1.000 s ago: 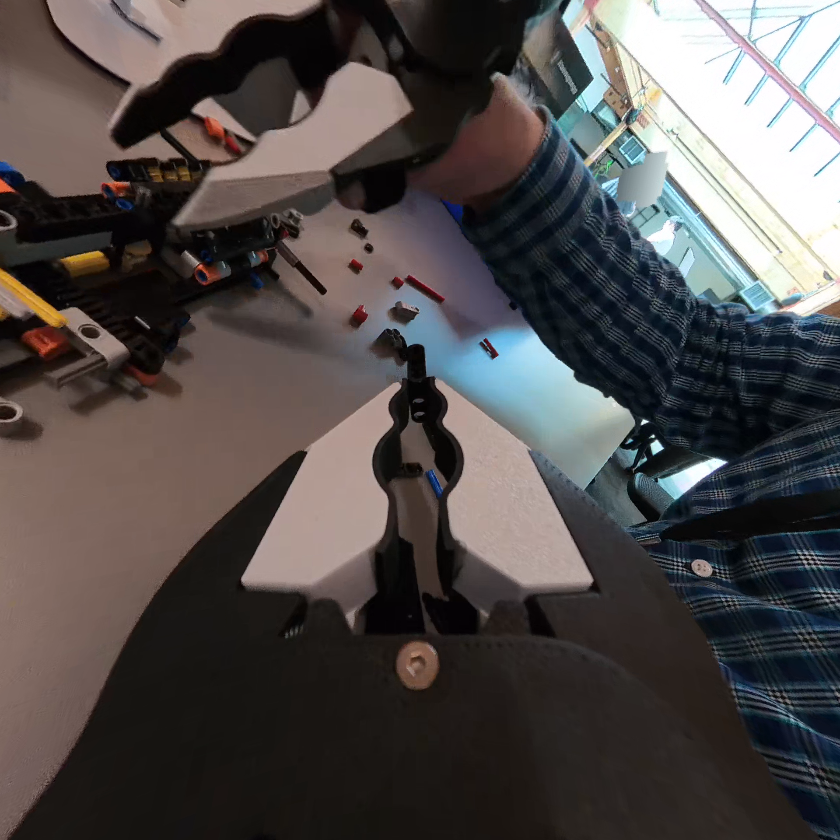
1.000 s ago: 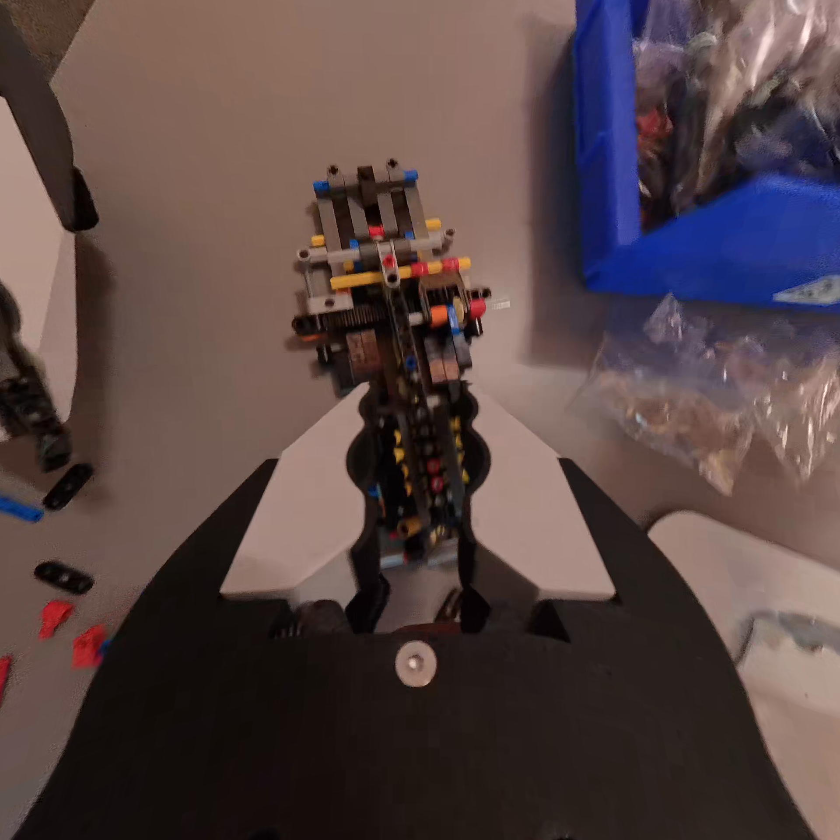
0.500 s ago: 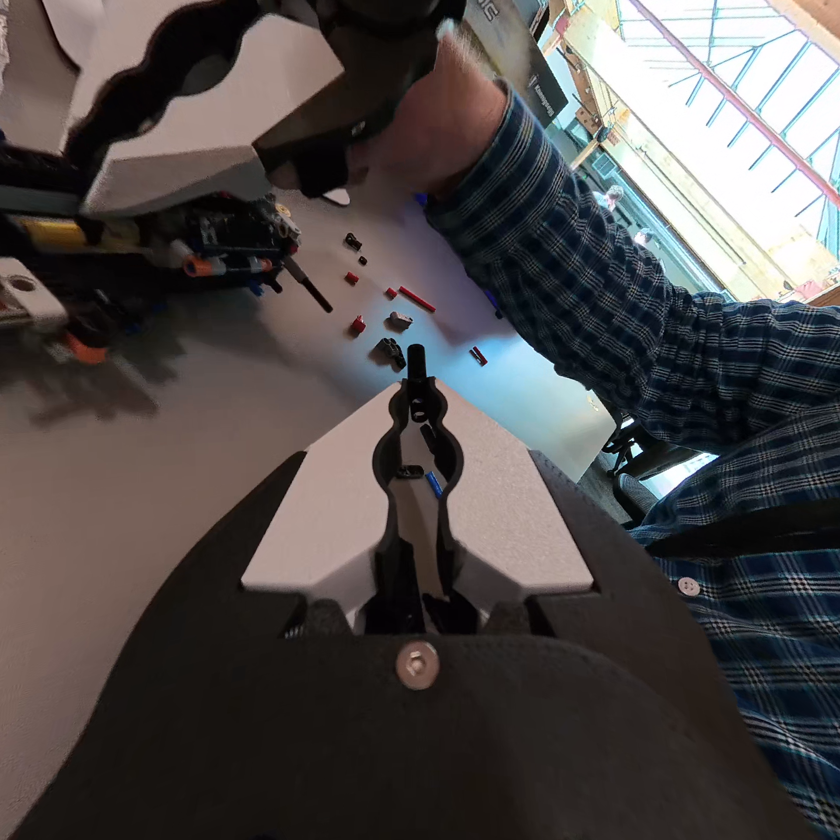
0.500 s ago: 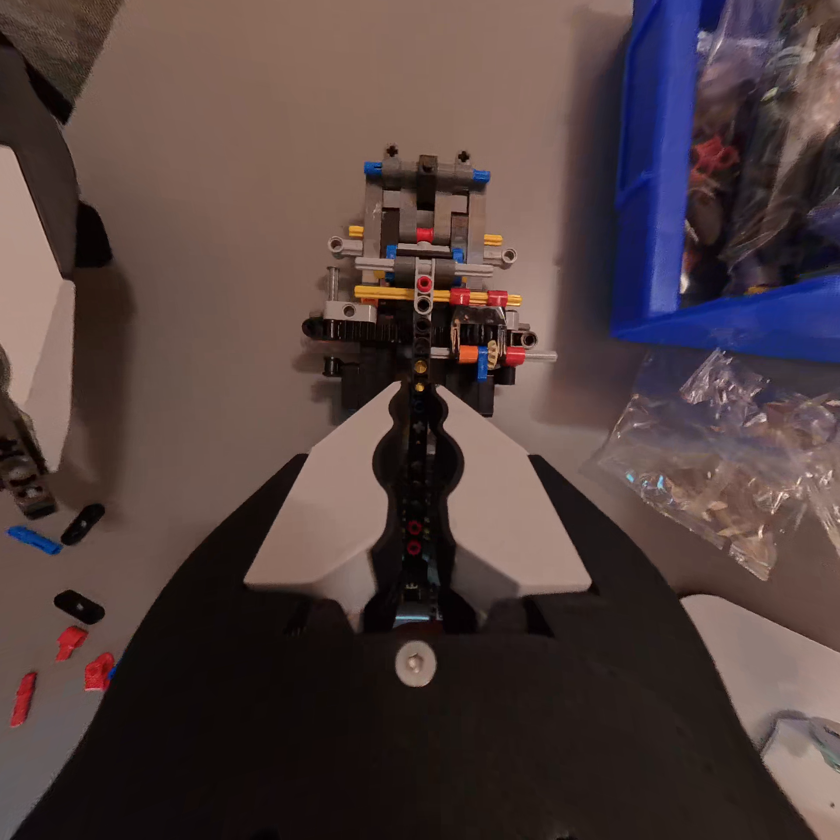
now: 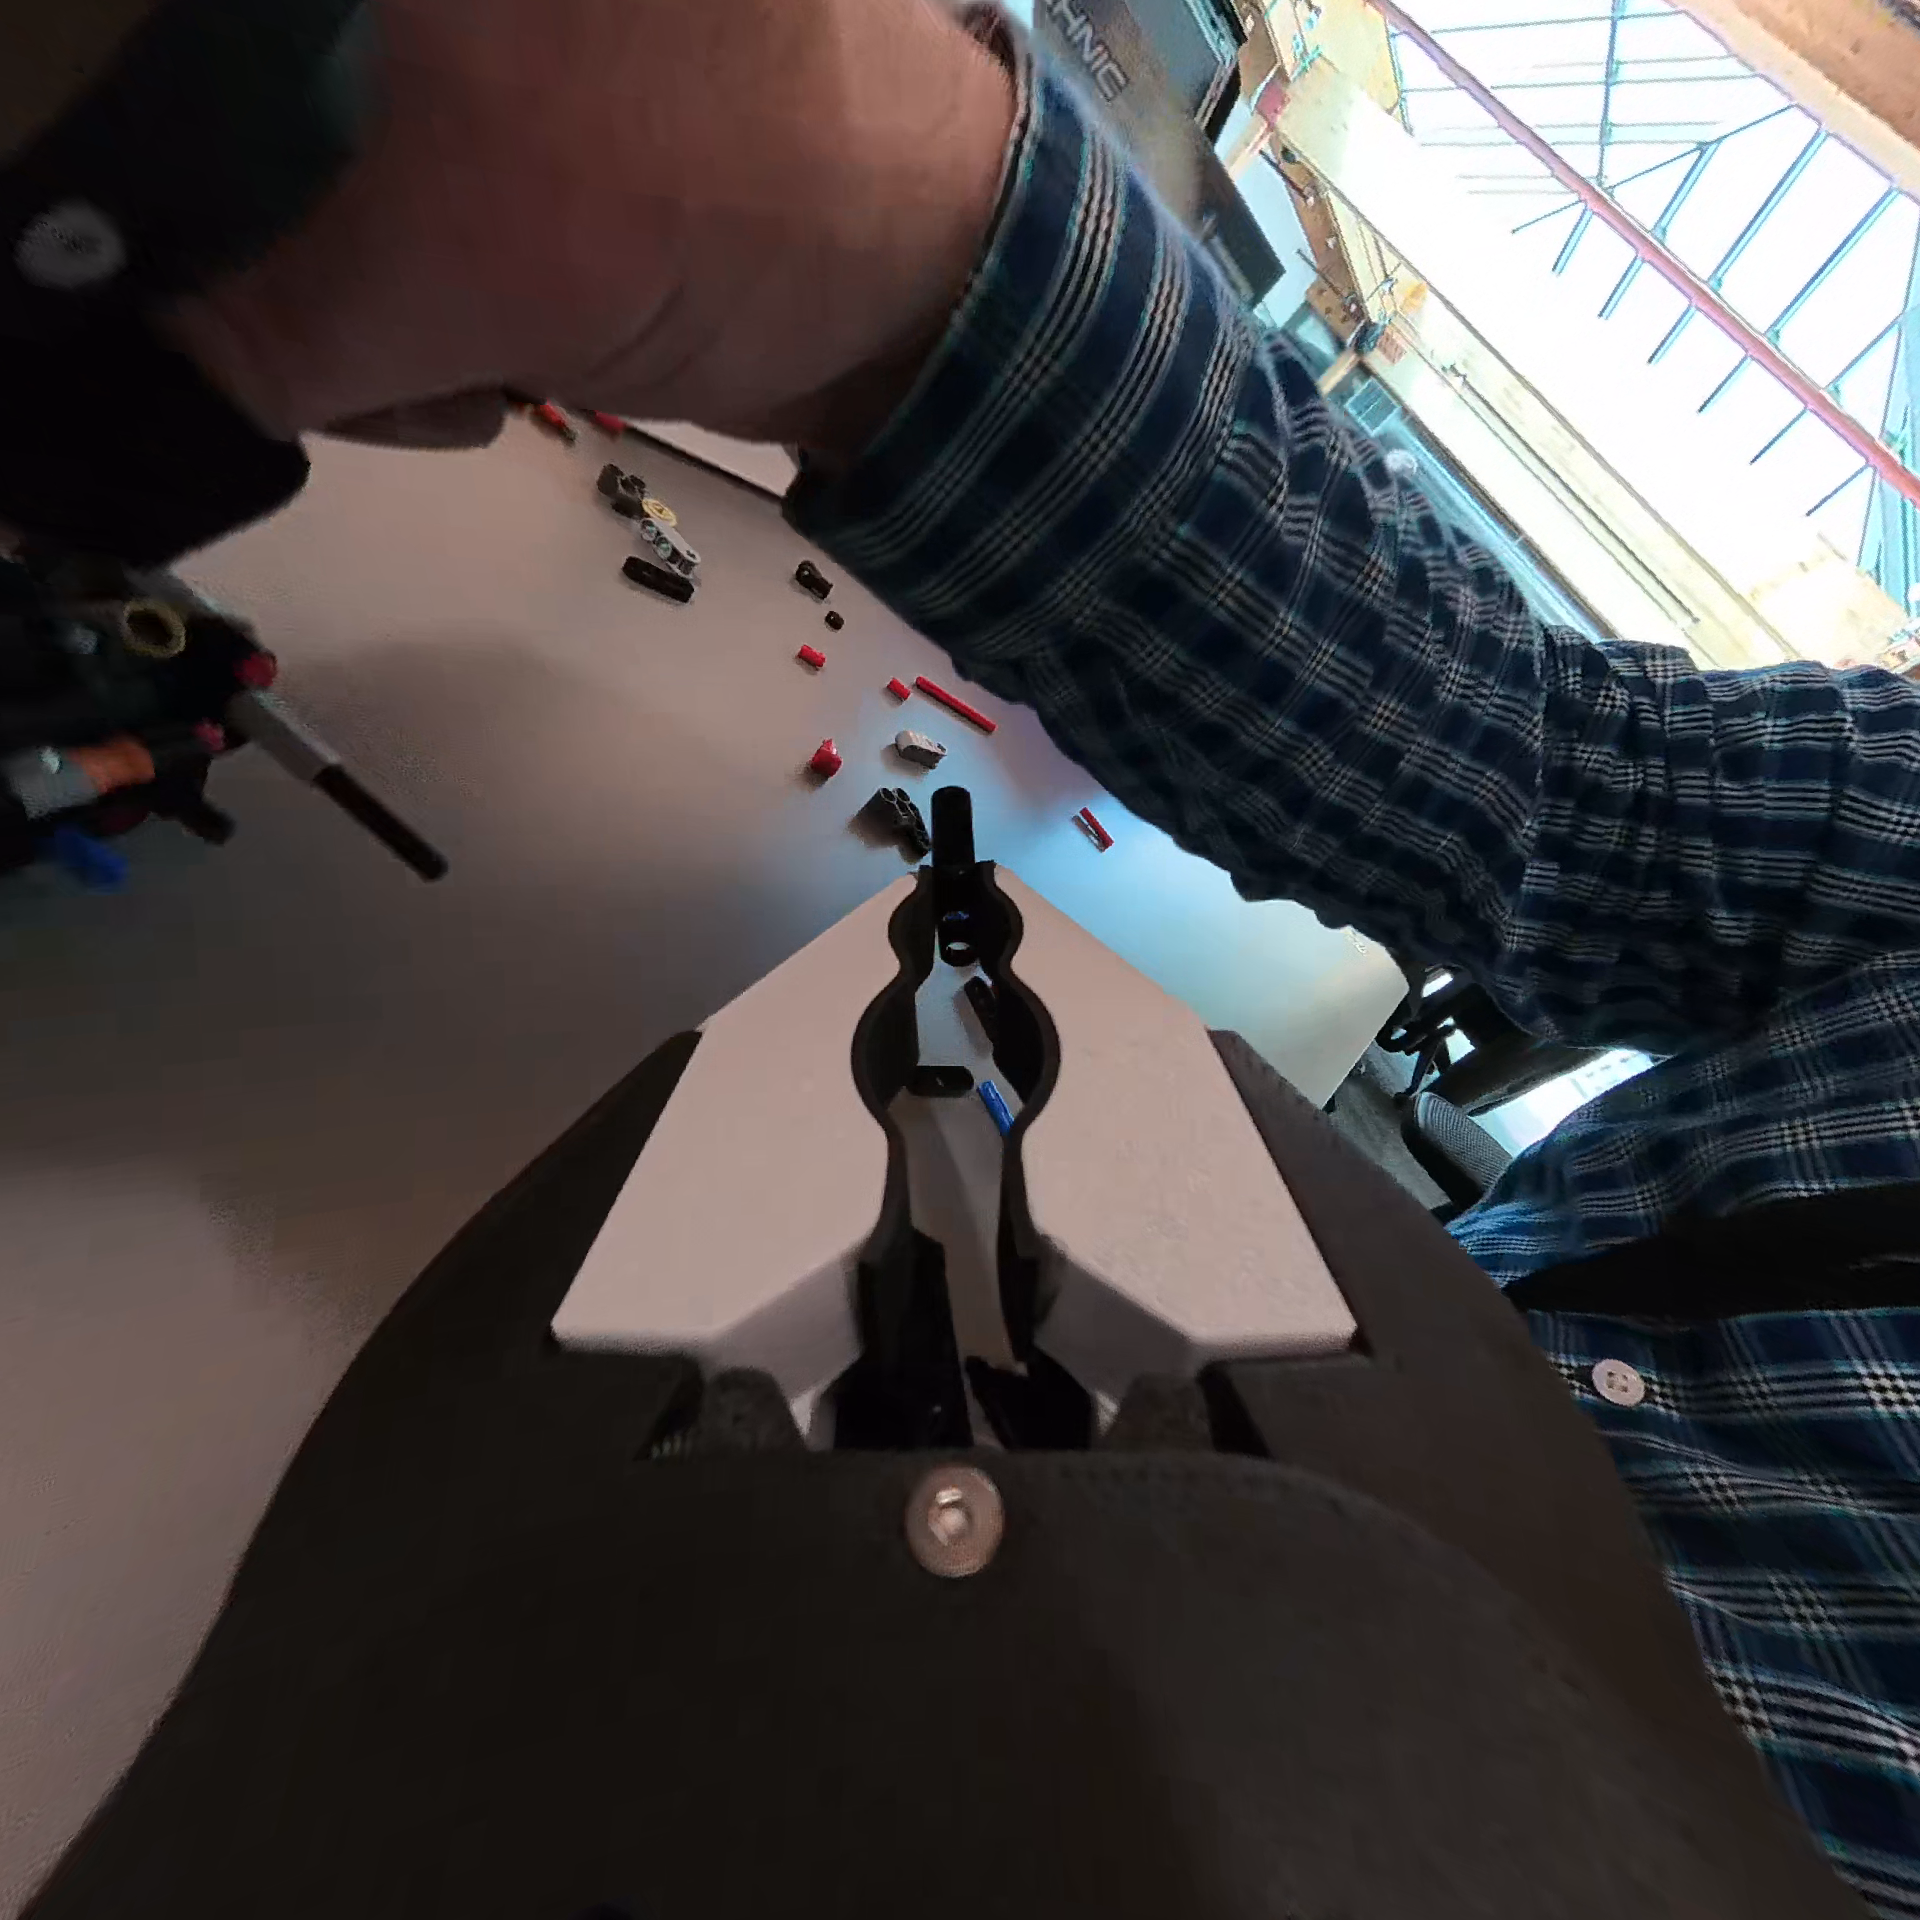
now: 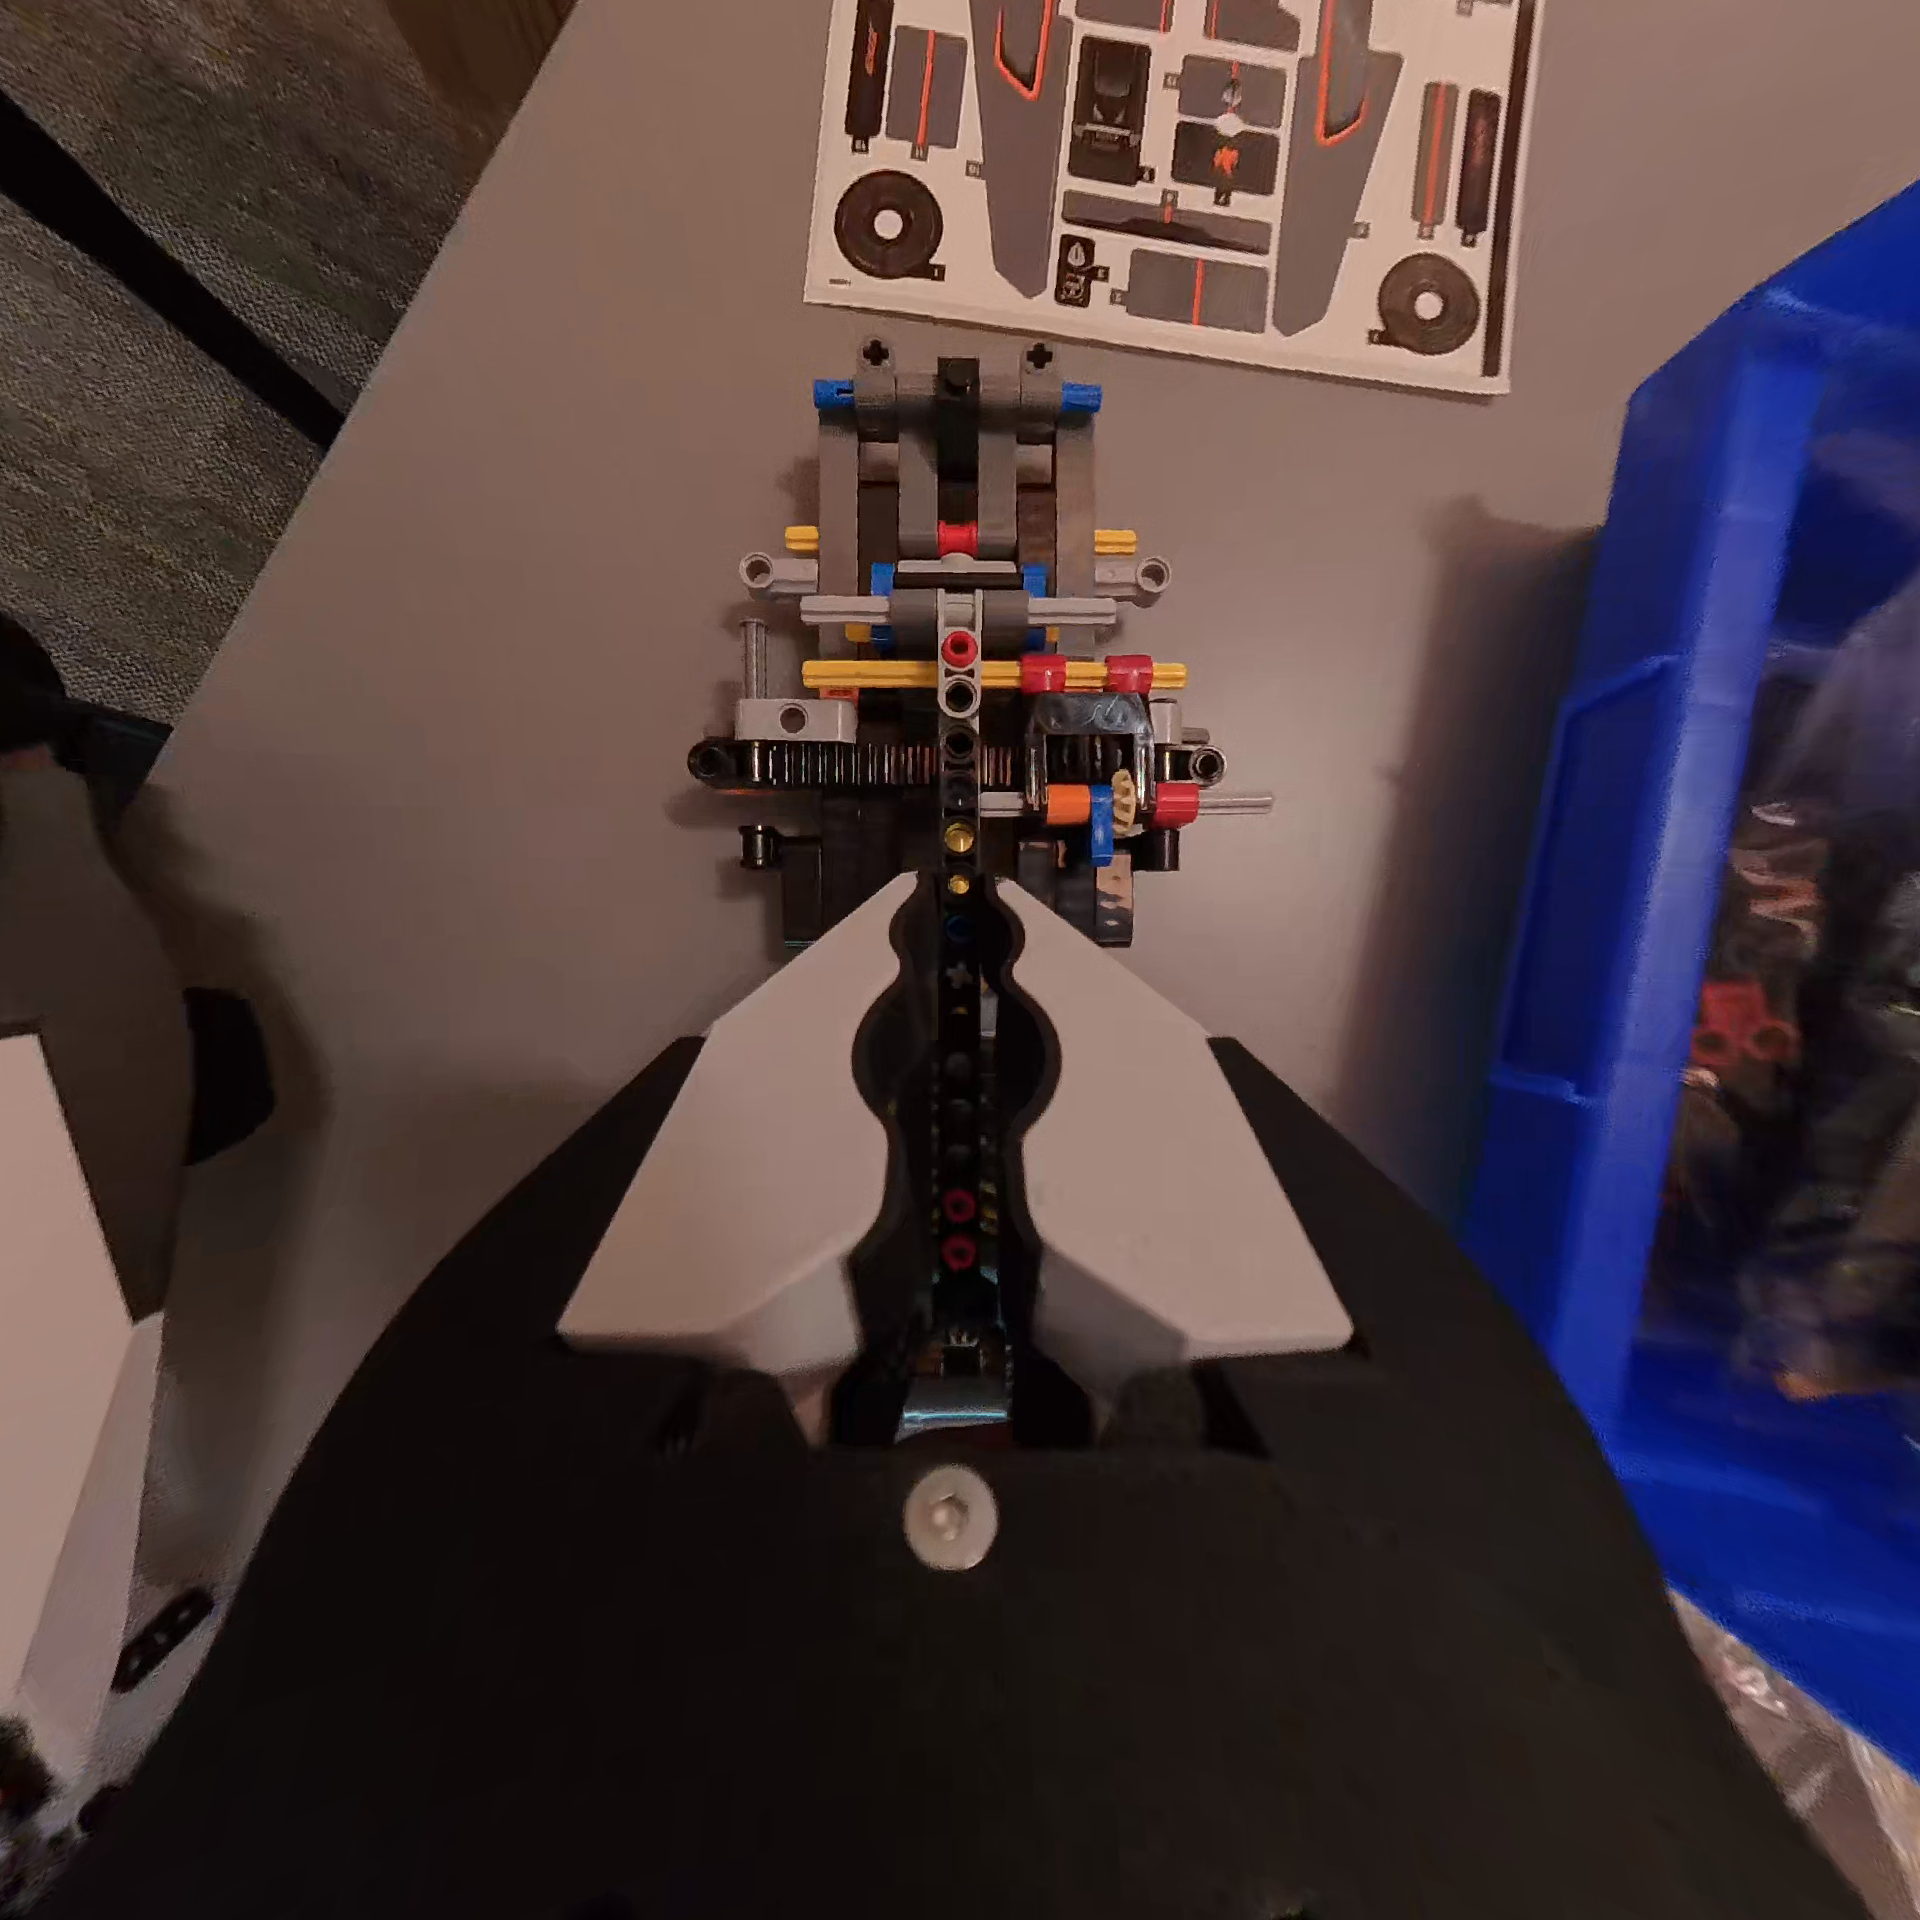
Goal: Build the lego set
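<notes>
My right gripper (image 6: 958,896) is shut on the long black beam (image 6: 958,997) of the lego chassis assembly (image 6: 961,665), which has grey, yellow, red and blue parts and sticks out ahead of the fingers above the grey table. My left gripper (image 5: 951,883) is shut on a small black lego connector (image 5: 951,826) whose end pokes past the fingertips. In the left wrist view an edge of the assembly (image 5: 114,727) shows at the far left, under the hand (image 5: 623,208) that holds the right gripper.
Loose red, black and grey lego pieces (image 5: 914,748) lie on the grey table (image 5: 520,987). A sticker sheet (image 6: 1164,177) lies beyond the assembly. A blue bin (image 6: 1704,935) with bagged parts stands to the right. A plaid sleeve (image 5: 1351,675) crosses the left wrist view. The tips of one gripper are about 20 centimetres away from the tips of the other.
The right gripper has carried the assembly forward and squared it up; the sticker sheet has come into view. In the left wrist view the right hand has moved much closer and now fills the top.
</notes>
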`<action>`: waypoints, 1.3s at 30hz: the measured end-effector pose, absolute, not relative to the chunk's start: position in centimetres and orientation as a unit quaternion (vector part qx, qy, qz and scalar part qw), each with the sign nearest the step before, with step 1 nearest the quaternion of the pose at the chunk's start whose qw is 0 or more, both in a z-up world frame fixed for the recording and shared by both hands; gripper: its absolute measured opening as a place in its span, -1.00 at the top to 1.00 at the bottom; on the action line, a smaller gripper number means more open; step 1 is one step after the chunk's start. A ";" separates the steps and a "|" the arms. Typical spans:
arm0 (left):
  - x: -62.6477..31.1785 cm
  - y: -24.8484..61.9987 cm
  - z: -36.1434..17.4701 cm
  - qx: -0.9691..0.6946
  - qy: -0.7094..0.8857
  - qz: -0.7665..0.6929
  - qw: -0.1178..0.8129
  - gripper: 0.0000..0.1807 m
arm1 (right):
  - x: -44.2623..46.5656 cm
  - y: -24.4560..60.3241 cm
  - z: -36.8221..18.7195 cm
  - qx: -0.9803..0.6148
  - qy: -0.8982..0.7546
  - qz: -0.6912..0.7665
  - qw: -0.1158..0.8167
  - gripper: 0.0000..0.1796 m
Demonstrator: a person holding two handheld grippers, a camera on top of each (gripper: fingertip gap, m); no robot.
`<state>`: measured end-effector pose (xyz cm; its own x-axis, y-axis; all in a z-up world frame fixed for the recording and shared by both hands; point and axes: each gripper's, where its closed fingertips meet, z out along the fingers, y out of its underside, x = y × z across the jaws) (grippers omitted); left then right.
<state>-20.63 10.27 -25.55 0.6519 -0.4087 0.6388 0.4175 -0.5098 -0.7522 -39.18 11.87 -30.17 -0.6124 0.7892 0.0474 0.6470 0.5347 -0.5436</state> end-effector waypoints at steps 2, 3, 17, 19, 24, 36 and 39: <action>-20.7 10.2 -25.5 -0.761 -0.004 -0.419 0.496 0.95 | -39.2 11.7 -30.7 -0.422 -0.861 0.247 0.142 0.95; -20.8 10.2 -25.5 -0.760 -0.004 -0.420 0.496 0.95 | -39.1 11.6 -30.6 -0.429 -0.854 0.258 0.141 0.95; -22.6 10.6 -25.5 -0.761 -0.027 -0.397 0.512 0.95 | -20.5 19.4 -20.4 -0.545 -0.752 0.267 0.257 0.76; -22.7 10.6 -25.5 -0.763 -0.028 -0.394 0.512 0.95 | -15.6 20.3 -19.8 -0.577 -0.722 0.260 0.279 0.76; -22.5 10.9 -25.9 -0.768 -0.028 -0.390 0.507 0.95 | -2.4 23.0 -18.6 -0.672 -0.624 0.211 0.337 0.73; -22.1 11.2 -26.7 -0.788 -0.019 -0.356 0.502 0.95 | 15.8 24.7 -26.2 -0.827 -0.431 0.092 0.350 0.64; -22.0 11.3 -26.7 -0.788 -0.020 -0.354 0.504 0.95 | 15.3 25.2 -28.4 -0.827 -0.412 0.109 0.366 0.66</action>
